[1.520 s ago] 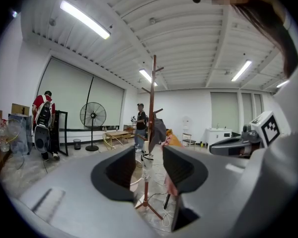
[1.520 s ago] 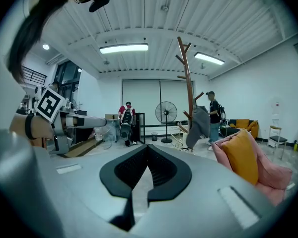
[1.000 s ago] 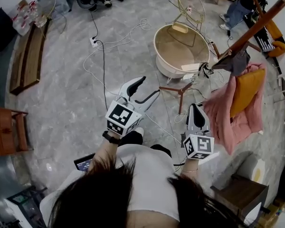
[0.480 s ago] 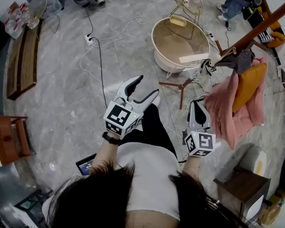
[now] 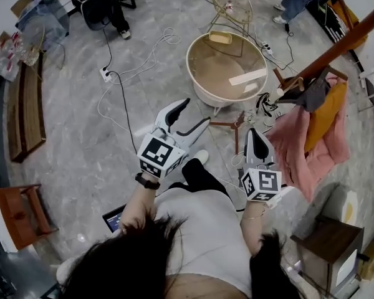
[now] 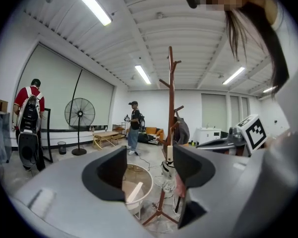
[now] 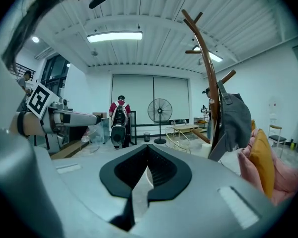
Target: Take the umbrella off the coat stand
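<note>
Wooden coat stand (image 5: 343,42), one pink garment (image 5: 299,148), one tub (image 5: 206,96)

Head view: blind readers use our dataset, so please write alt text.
From above, a person holds two grippers near a coat stand hung with pink fabric. The left gripper has just been opening its empty jaws; the right gripper is shut.

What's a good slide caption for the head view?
Open left gripper and shut right gripper, both empty, held out before a coat stand draped with clothes.
</note>
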`<action>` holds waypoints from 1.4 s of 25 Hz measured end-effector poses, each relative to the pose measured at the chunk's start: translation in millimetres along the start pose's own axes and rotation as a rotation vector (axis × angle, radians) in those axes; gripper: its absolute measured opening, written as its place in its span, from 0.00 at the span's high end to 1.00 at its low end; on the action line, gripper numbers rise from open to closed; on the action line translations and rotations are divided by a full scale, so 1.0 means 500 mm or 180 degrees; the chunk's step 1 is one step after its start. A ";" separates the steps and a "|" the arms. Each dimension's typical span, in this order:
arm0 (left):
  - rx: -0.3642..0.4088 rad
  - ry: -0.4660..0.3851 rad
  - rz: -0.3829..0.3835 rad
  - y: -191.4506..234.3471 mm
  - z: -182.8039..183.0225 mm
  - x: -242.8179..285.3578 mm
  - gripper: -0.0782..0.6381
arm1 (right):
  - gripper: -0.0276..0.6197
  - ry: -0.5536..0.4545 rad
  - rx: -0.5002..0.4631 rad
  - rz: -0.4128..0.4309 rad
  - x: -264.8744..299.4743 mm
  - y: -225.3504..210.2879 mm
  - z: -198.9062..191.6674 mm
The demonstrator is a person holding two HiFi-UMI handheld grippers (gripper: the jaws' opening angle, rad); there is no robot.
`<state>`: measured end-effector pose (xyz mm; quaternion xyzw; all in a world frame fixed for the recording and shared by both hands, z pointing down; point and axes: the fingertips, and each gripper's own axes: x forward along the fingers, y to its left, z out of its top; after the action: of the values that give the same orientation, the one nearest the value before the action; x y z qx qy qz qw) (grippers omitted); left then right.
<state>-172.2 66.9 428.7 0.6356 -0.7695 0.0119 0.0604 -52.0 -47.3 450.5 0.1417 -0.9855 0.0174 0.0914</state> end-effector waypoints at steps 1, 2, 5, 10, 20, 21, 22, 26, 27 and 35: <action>0.0016 0.0003 -0.0064 0.008 0.008 0.024 0.45 | 0.95 0.0003 0.0015 -0.0039 0.013 -0.010 0.004; 0.0033 0.0005 -0.0126 0.015 0.017 0.047 0.45 | 0.95 0.0004 0.0029 -0.0077 0.026 -0.019 0.009; 0.0091 -0.0004 -0.0303 0.031 0.043 0.113 0.45 | 0.95 -0.0011 0.0058 -0.0189 0.057 -0.049 0.022; 0.0158 -0.0079 -0.0597 0.026 0.081 0.203 0.45 | 0.95 -0.0051 0.0105 -0.0447 0.084 -0.113 0.039; 0.0158 -0.0109 -0.1164 -0.020 0.083 0.329 0.45 | 0.95 -0.0044 0.0163 -0.1015 0.060 -0.217 0.038; 0.0164 -0.0102 -0.1224 -0.028 0.084 0.343 0.45 | 0.95 -0.0043 0.0180 -0.1085 0.053 -0.230 0.036; 0.0172 -0.0095 -0.1286 -0.037 0.087 0.359 0.45 | 0.95 -0.0042 0.0198 -0.1159 0.045 -0.243 0.036; 0.0190 -0.0063 -0.1570 -0.074 0.093 0.403 0.45 | 0.95 -0.0032 0.0277 -0.1474 0.009 -0.278 0.033; 0.0194 -0.0059 -0.1650 -0.080 0.092 0.411 0.45 | 0.95 -0.0027 0.0295 -0.1547 0.004 -0.282 0.032; 0.0267 0.0137 -0.2330 -0.127 0.068 0.475 0.45 | 0.95 -0.0017 0.0469 -0.2157 -0.020 -0.293 0.030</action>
<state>-156.5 -180.7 416.9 0.8704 -0.4885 0.0344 0.0508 -3.9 -186.1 435.3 0.4672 -0.8788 0.0568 0.0789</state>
